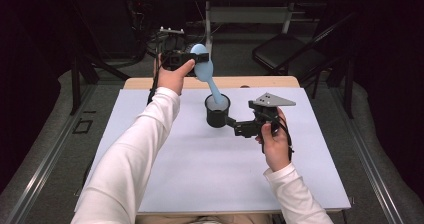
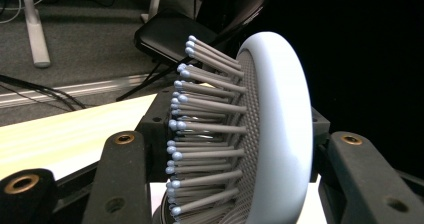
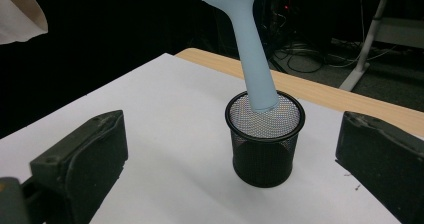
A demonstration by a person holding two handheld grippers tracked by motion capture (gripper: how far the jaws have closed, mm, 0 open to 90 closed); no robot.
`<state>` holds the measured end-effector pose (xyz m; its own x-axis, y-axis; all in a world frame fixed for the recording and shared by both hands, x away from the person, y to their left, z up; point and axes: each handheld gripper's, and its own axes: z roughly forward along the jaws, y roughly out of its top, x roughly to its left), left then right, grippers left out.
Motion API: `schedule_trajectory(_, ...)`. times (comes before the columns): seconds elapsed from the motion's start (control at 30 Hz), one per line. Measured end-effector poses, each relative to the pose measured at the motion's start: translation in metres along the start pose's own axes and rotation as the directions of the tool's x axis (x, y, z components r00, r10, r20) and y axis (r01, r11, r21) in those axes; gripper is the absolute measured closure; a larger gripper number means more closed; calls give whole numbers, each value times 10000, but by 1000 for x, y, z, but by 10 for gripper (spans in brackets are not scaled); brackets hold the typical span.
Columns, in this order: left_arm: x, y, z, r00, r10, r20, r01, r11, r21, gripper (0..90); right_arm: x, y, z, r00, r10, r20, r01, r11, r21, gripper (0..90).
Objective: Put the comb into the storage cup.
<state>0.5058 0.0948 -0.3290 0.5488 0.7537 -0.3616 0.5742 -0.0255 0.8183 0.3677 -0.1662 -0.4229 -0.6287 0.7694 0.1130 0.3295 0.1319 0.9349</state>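
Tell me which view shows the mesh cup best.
The right gripper view: the cup stands whole between the open tongs, with the brush handle's tip at its rim. The high view shows the cup small, from above. The left gripper view has the brush head close up.

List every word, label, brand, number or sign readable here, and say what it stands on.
None: no readable text anywhere.
The blue hairbrush, the black mesh cup, the white board and both grippers, left and right, bear no print, label or number.
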Motion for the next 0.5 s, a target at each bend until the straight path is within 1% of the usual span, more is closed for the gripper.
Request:
schedule_trajectory(0.2,-2,-1,3,9994,317,-149,-317,9995,-16,492,-1,0,0,10000,4,-68,-4,10000,20,1)
schedule_trajectory(0.27,-3,-1,4,9986,434,-288,-435,9991,-6,492,-1,0,0,9999,2,-112,-2,10000,20,7)
schedule_trajectory(0.37,-4,-2,6,9961,737,-476,-734,9973,76,492,-1,0,0,9999,-9,-111,9,10000,31,7)
schedule_trajectory(0.5,-5,-5,9,9950,890,-452,-888,9960,62,491,-1,0,-1,10000,2,-96,-2,10000,29,8)
